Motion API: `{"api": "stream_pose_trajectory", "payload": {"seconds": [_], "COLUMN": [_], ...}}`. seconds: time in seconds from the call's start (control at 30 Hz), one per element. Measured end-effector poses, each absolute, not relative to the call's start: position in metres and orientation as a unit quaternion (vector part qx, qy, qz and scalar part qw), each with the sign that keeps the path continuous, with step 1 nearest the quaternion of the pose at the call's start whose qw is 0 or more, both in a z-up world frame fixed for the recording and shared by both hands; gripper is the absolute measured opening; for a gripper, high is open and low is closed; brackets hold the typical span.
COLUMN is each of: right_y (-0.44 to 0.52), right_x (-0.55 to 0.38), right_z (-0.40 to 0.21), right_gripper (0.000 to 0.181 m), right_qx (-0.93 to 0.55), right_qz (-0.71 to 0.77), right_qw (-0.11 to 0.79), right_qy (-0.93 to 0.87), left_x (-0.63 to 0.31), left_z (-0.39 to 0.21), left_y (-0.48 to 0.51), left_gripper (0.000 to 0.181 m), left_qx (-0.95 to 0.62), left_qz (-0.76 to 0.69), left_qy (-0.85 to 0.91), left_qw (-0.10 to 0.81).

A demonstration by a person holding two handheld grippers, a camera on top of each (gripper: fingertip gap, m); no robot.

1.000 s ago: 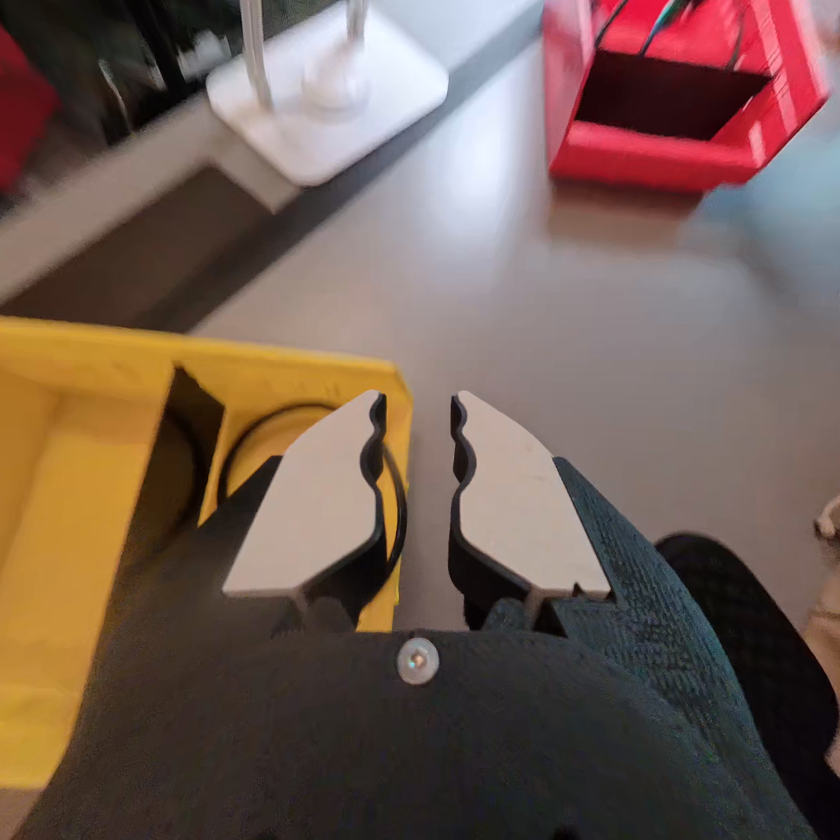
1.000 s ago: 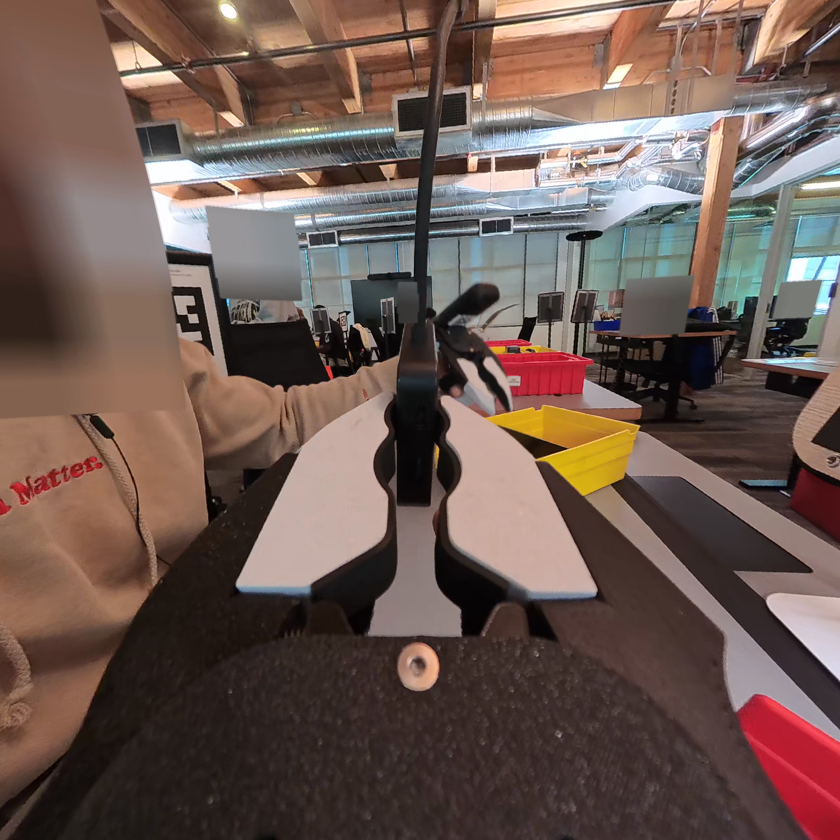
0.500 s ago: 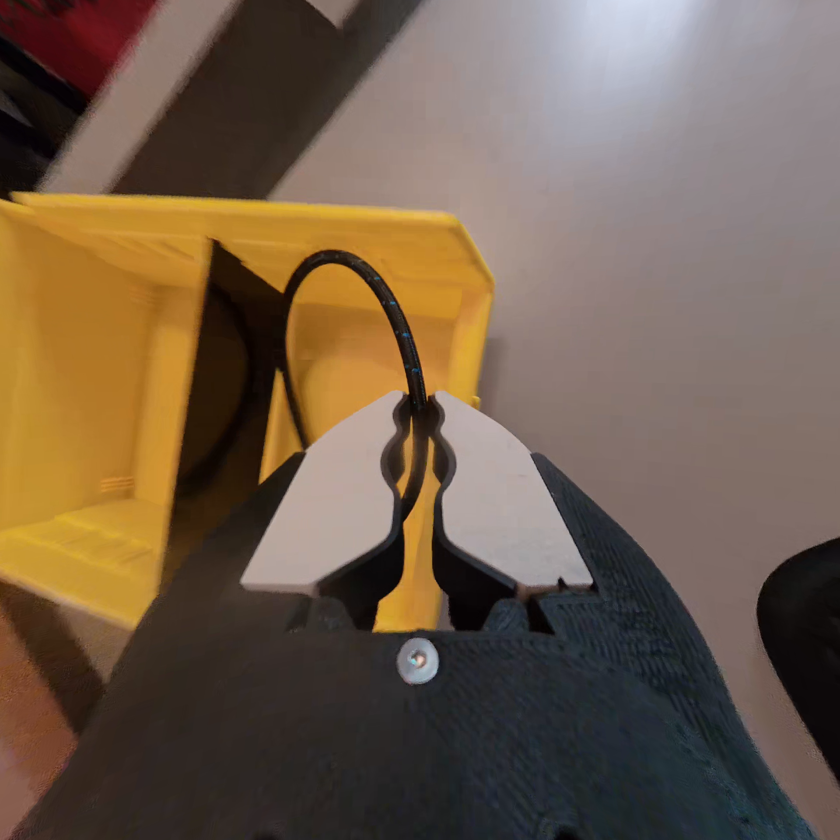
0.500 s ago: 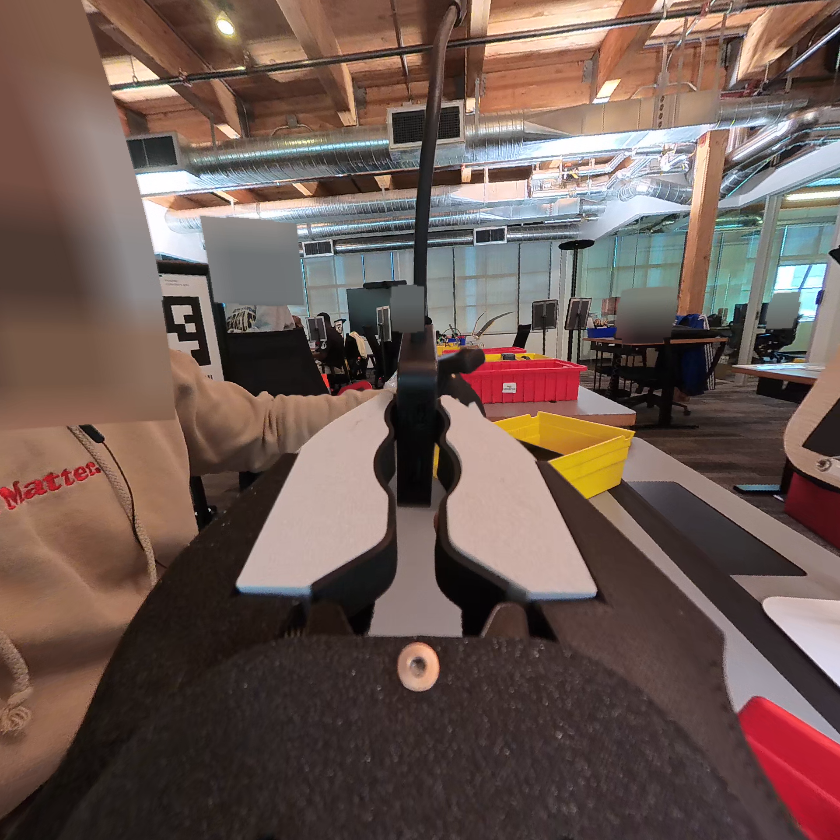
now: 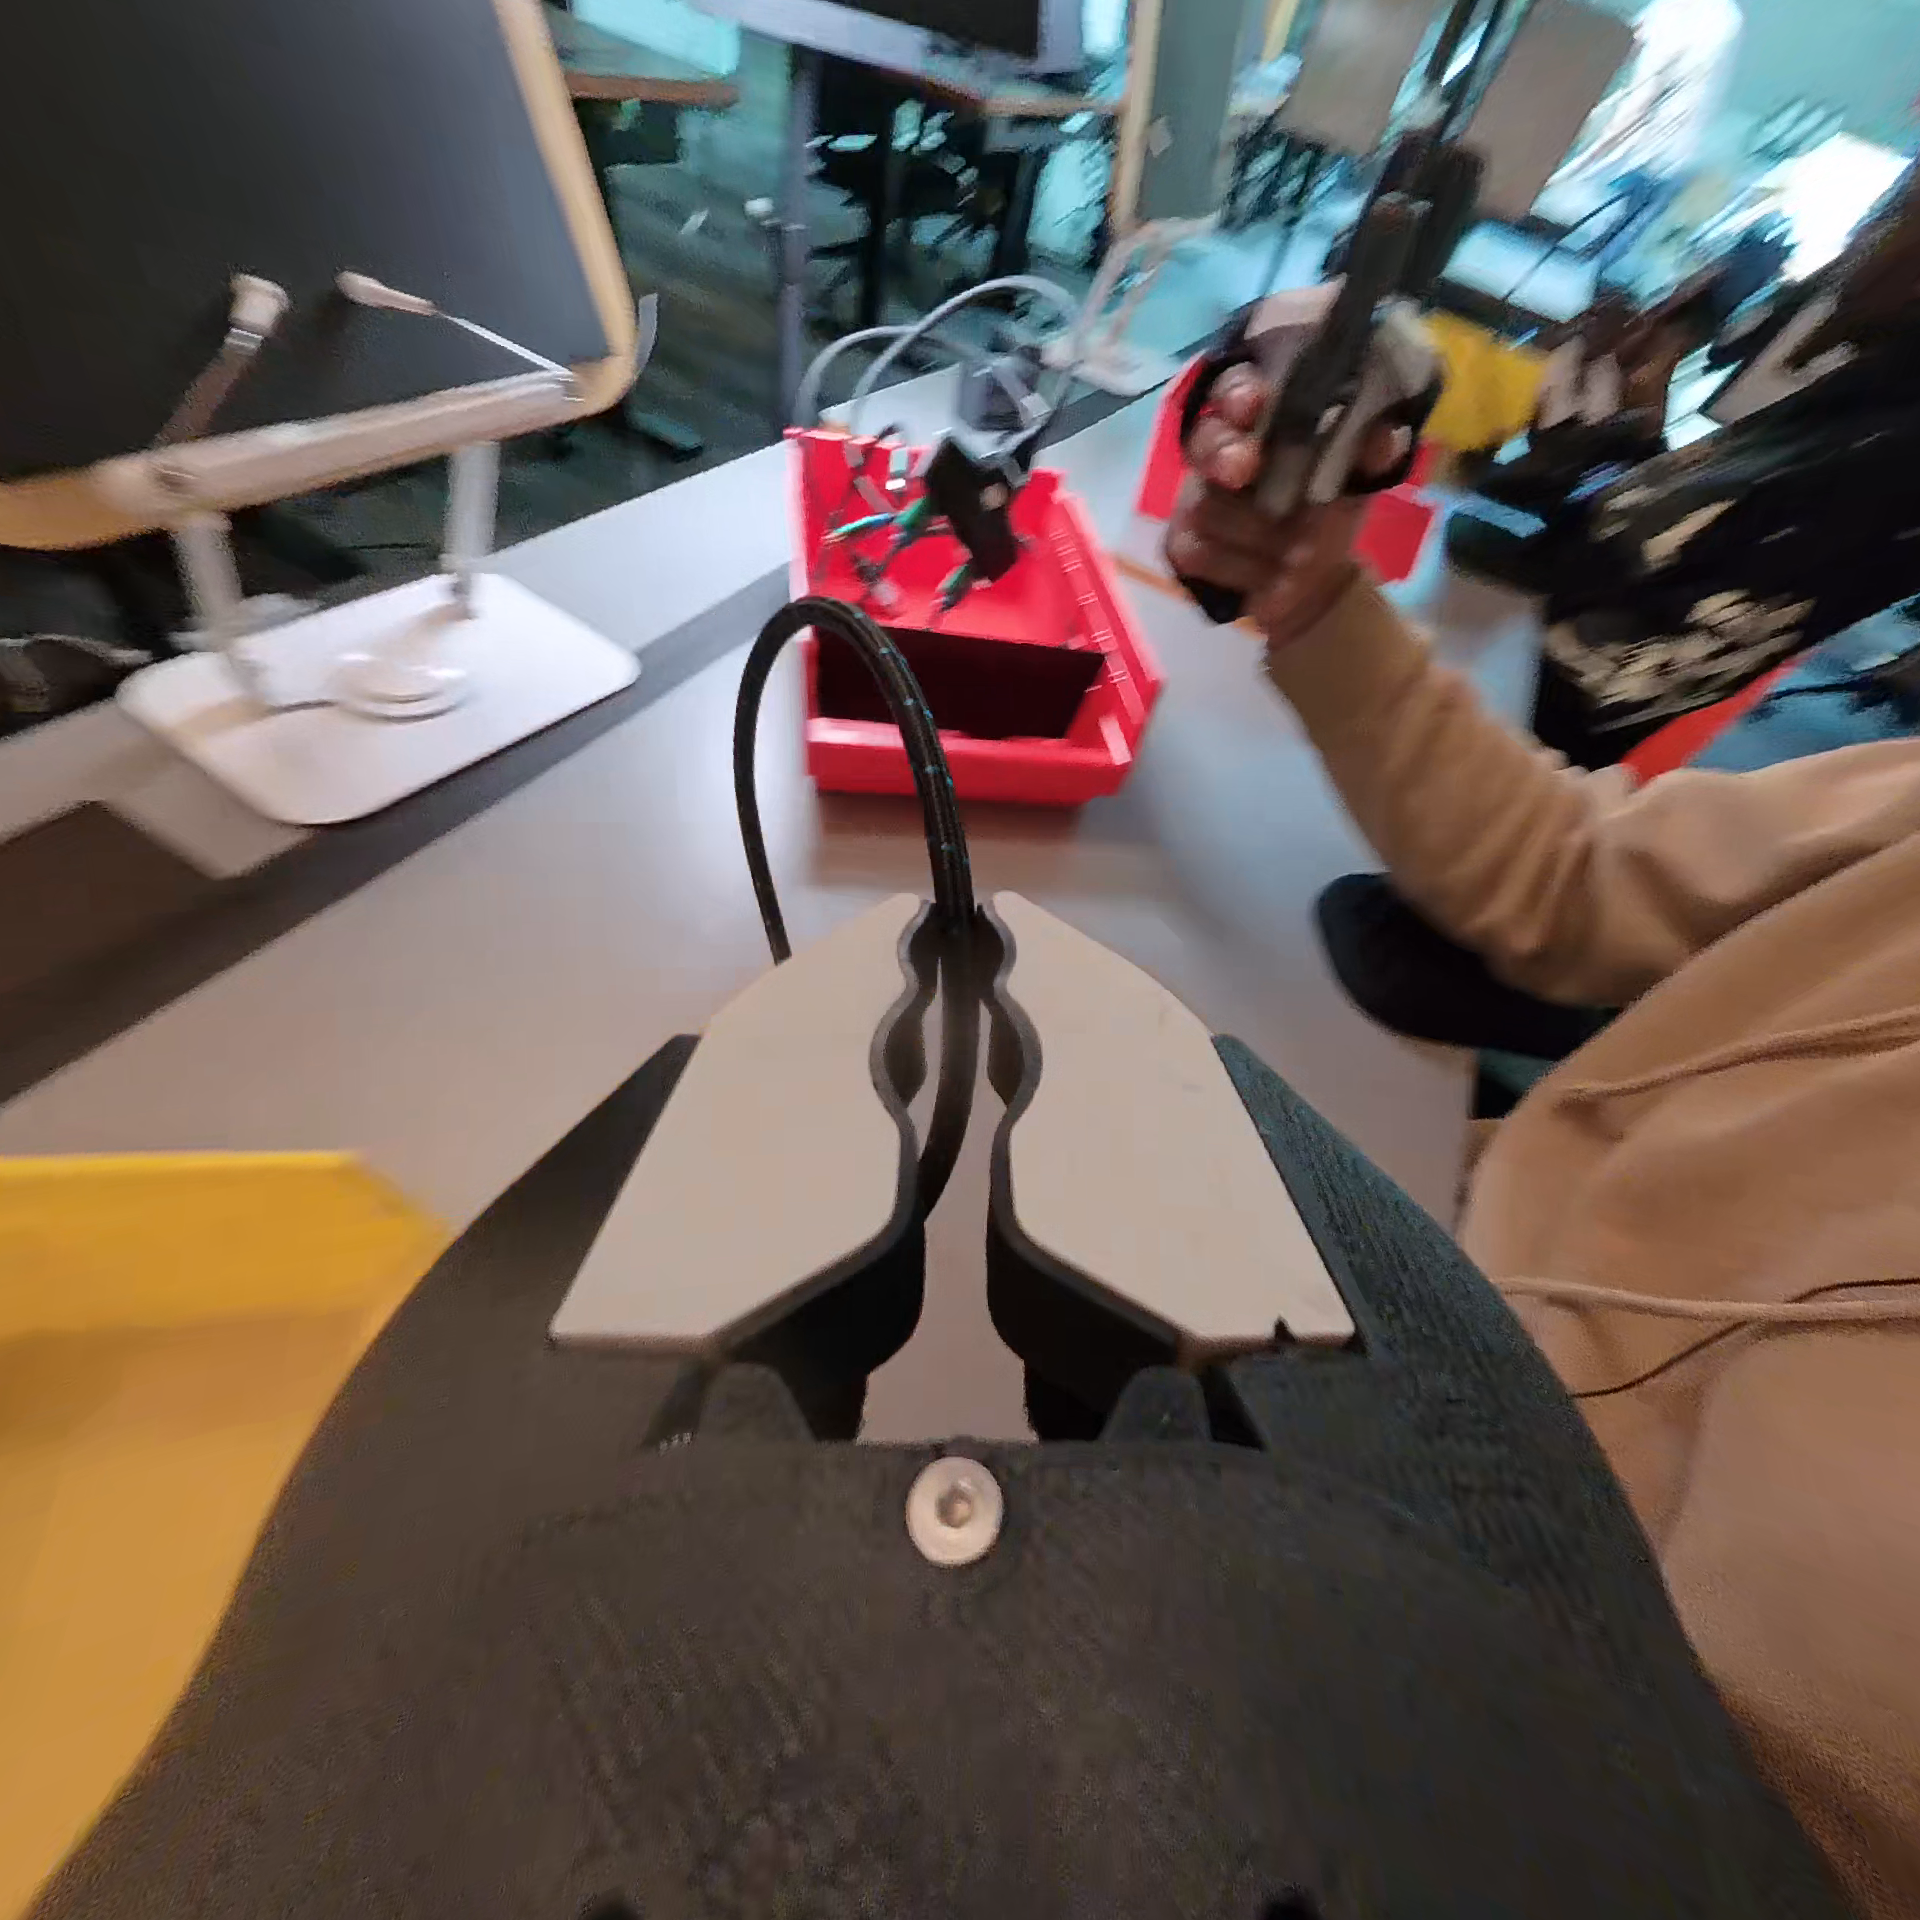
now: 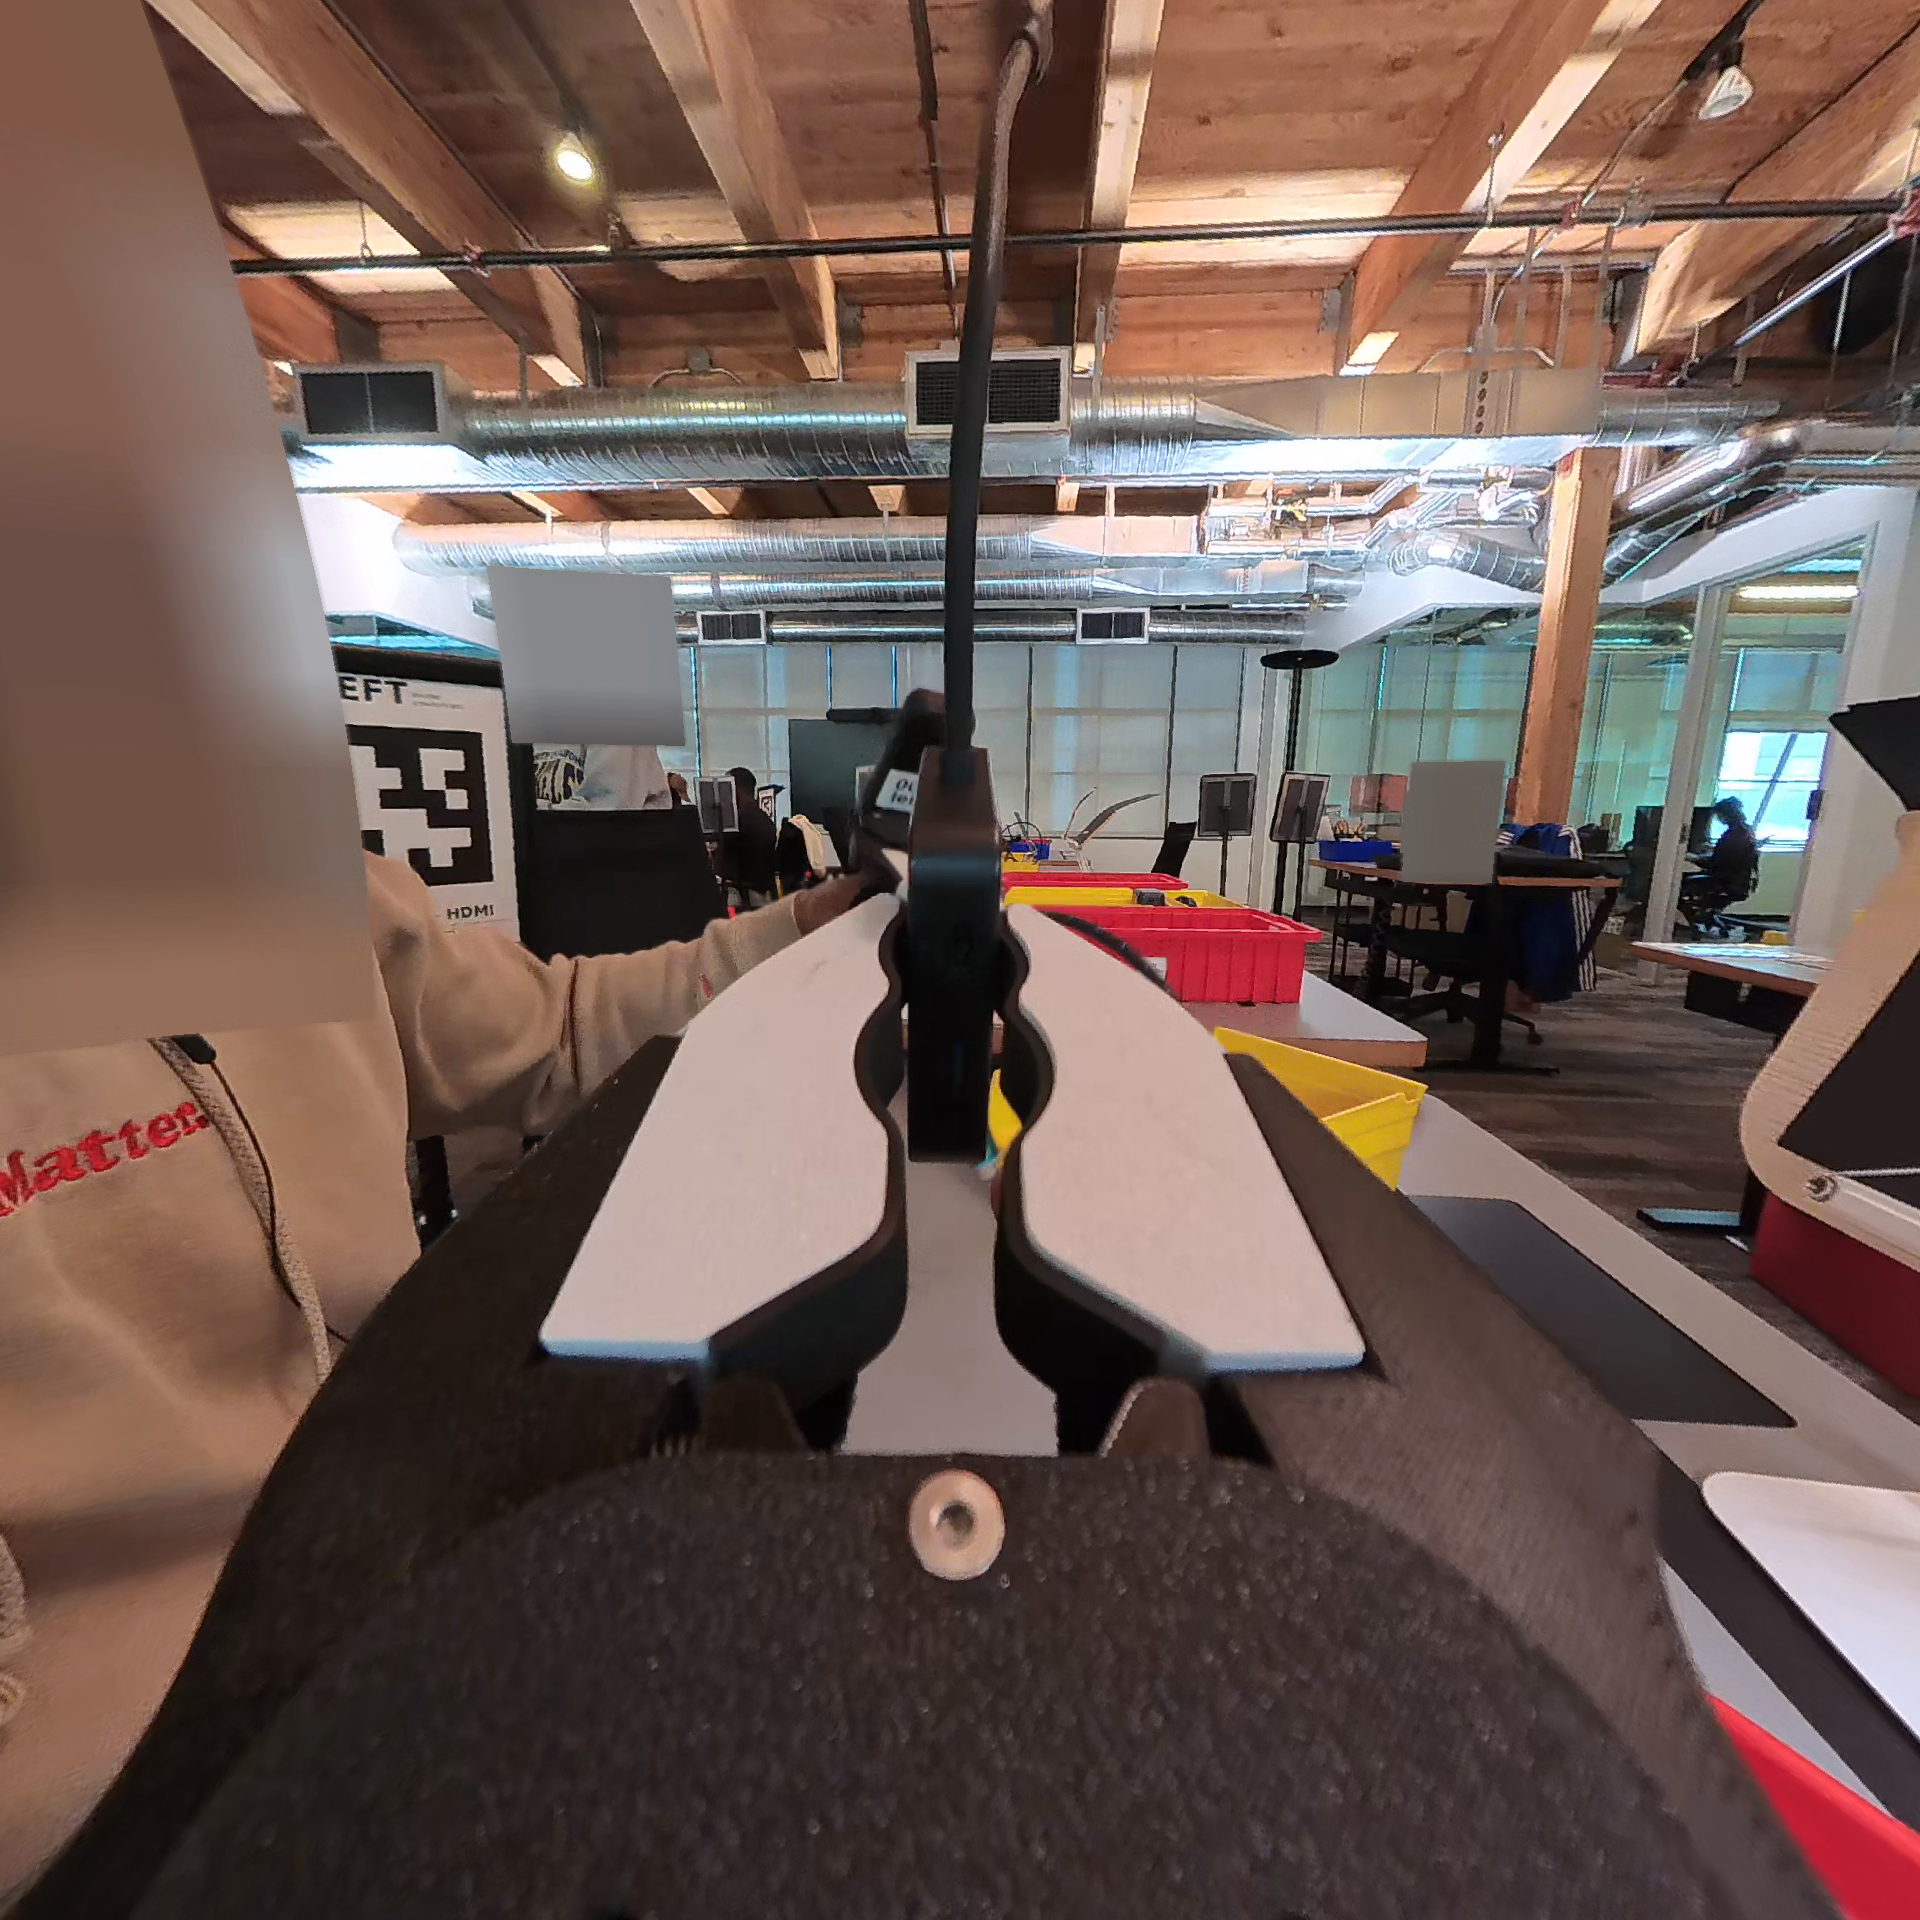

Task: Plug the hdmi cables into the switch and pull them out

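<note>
My left gripper (image 5: pixel 956 909) is shut on a black braided HDMI cable (image 5: pixel 750 748), which loops up in front of the fingertips and back down; its plug is hidden. I hold it above the grey table (image 5: pixel 582 935). My right gripper (image 6: pixel 951 914) is shut on the black HDMI switch (image 6: pixel 945 987), held upright in the air, with a black cable (image 6: pixel 971 520) rising from its top. The right gripper also shows in the left wrist view (image 5: pixel 1340 343), raised at the upper right in a person's hand, blurred.
A yellow bin (image 5: pixel 156 1299) sits at my lower left. A red bin (image 5: pixel 966 769) with small cables stands ahead, and a white monitor stand (image 5: pixel 384 686) to the left. The person's beige sleeve (image 5: pixel 1507 831) crosses the right side. More bins (image 6: pixel 1195 951) lie beyond. The gap from one gripper's tips to the other's is roughly 25 centimeters.
My left gripper shut on the braided cable in the yellow bin, then lifted it out and swung up toward the right gripper. The right gripper kept holding the switch.
</note>
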State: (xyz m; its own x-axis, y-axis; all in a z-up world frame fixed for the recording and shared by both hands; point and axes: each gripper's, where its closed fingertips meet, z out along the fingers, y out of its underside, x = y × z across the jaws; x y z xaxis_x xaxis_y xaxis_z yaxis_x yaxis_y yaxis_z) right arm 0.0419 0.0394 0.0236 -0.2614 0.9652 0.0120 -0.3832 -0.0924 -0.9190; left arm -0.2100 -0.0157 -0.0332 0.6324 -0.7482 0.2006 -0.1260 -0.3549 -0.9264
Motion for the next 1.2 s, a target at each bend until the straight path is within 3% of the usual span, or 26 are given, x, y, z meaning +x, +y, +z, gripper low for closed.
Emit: {"api": "stream_pose_trajectory", "payload": {"seconds": [0.2,0.43,0.73,0.93,1.2], "right_y": [0.040,0.044,0.048,0.047,0.045], "right_x": [0.045,0.047,0.044,0.041,0.038], "right_z": [0.025,0.023,0.019,0.016,0.012], "right_gripper": [0.013,0.013,0.013,0.013,0.013], "right_qx": [-0.330,-0.334,-0.343,-0.344,-0.341], "right_qz": [0.659,0.661,0.659,0.662,0.673], "right_qw": [0.514,0.513,0.510,0.502,0.487], "right_qy": [-0.439,-0.434,-0.434,-0.437,-0.440], "left_x": [-0.166,-0.188,-0.220,-0.231,-0.167], "left_z": [-0.100,-0.139,-0.208,-0.229,-0.256], "left_y": [-0.012,0.011,0.014,0.000,-0.058], "left_gripper": [0.007,0.008,0.012,0.023,0.035], "left_qx": [-0.724,-0.709,-0.823,-0.851,-0.782], "left_qz": [-0.477,-0.522,-0.349,-0.147,-0.185], "left_qy": [0.215,0.115,0.129,0.270,0.513], "left_qw": [0.449,0.461,0.429,0.426,0.302]}}
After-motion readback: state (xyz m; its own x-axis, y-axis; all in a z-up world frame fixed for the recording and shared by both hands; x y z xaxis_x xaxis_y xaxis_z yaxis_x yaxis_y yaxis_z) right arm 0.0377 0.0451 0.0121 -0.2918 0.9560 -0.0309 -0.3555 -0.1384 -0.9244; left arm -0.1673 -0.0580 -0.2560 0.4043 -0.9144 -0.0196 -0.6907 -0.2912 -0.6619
